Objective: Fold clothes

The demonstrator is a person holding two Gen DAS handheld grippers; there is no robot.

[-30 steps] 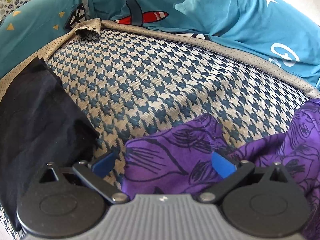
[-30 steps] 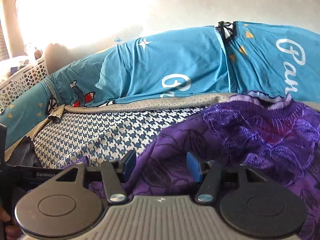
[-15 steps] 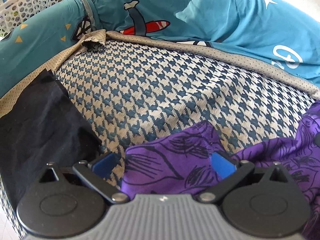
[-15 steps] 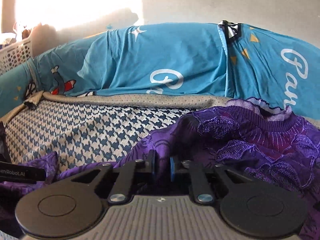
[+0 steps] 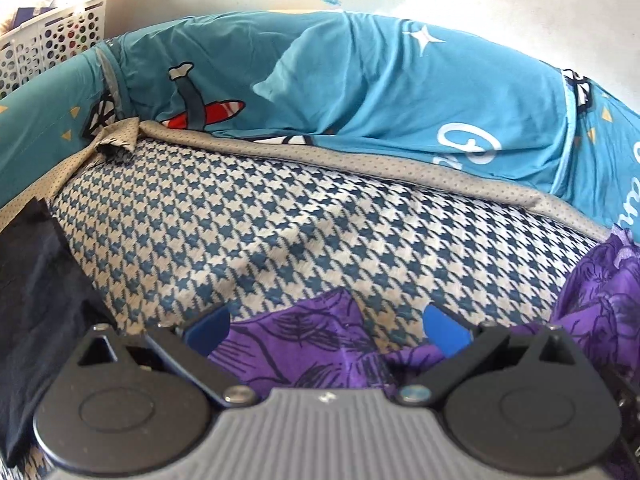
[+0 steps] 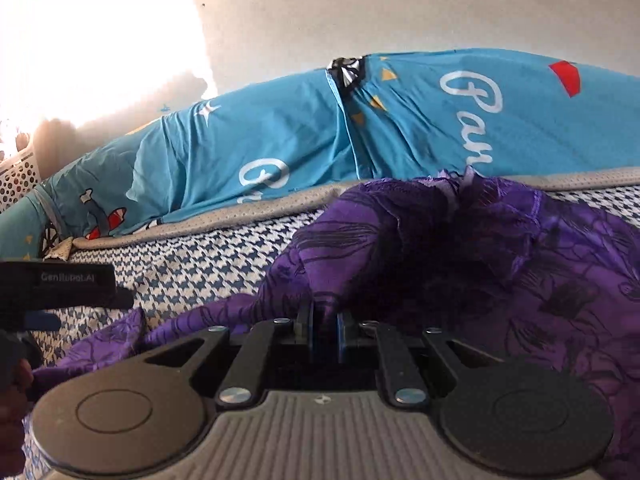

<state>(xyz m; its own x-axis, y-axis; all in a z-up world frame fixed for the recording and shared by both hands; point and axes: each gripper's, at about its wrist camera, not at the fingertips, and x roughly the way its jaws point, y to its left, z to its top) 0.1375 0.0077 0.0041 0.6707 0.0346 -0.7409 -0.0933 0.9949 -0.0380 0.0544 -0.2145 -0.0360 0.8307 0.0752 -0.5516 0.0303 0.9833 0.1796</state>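
Purple garment (image 6: 500,280) lies rumpled on the houndstooth blanket (image 5: 280,216); my right gripper (image 6: 325,328) pinches its fabric, my left gripper (image 5: 326,328) gapes above a corner.

Houndstooth-covered bed (image 5: 304,216), purple garment (image 6: 500,264) and black cloth (image 5: 36,280) lying on it

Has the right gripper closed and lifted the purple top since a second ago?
Yes. The right gripper has shut on the purple garment, whose fold now rises to cover the grey mattress border it sat below before.
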